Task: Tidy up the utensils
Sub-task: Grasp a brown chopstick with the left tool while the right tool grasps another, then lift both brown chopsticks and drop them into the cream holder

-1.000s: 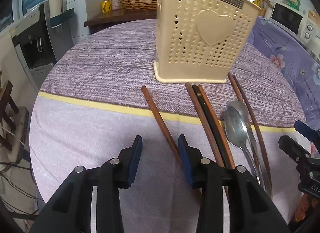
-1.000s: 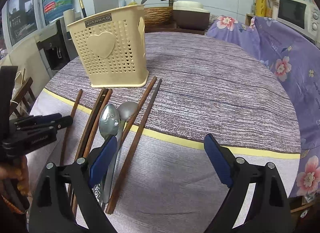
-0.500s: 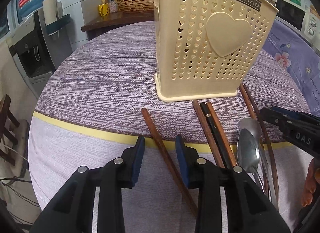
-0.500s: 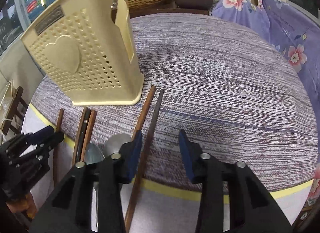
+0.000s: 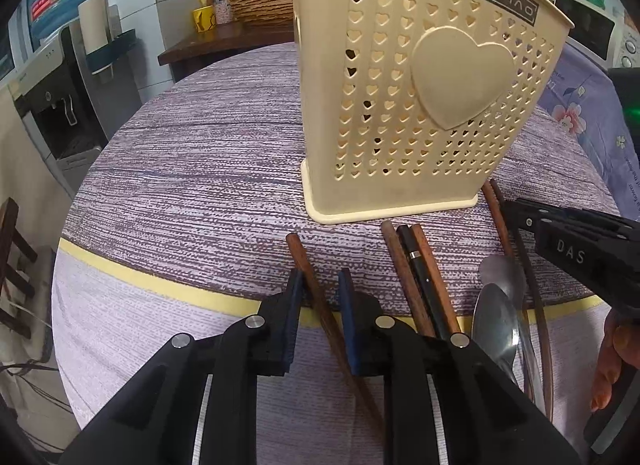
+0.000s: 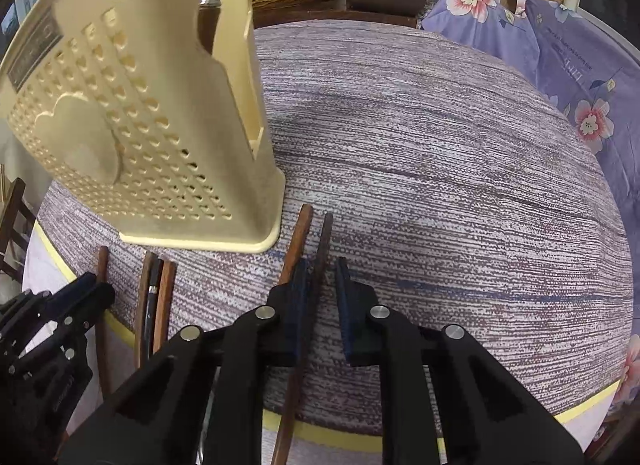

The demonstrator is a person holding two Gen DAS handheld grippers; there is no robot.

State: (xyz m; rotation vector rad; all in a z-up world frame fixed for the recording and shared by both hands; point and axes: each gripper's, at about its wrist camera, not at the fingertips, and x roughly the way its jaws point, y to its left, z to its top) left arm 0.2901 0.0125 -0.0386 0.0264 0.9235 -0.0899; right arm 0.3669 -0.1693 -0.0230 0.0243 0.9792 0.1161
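- While its jaws are closing, the left gripper (image 5: 320, 289) straddles a lone brown chopstick (image 5: 310, 277) on the tablecloth (image 5: 200, 185) — narrow gap, left pad touching it.
- Right gripper (image 6: 322, 285) — also closing, narrow, around the dark chopstick (image 6: 325, 241) of a pair.
- Between them lie three more sticks (image 5: 416, 265) and two spoons (image 5: 498, 305).
- Just beyond stands the cream holder (image 5: 420, 105), upright.

I see the utensil holder (image 5: 424, 105) standing on the tabletop (image 5: 200, 169), with chopsticks (image 5: 416, 273) and two spoons (image 5: 498, 305) lying just near of it. My left tool (image 5: 320, 285) straddles the leftmost chopstick (image 5: 316, 297), my right tool (image 6: 322, 277) the rightmost one (image 6: 320, 265).
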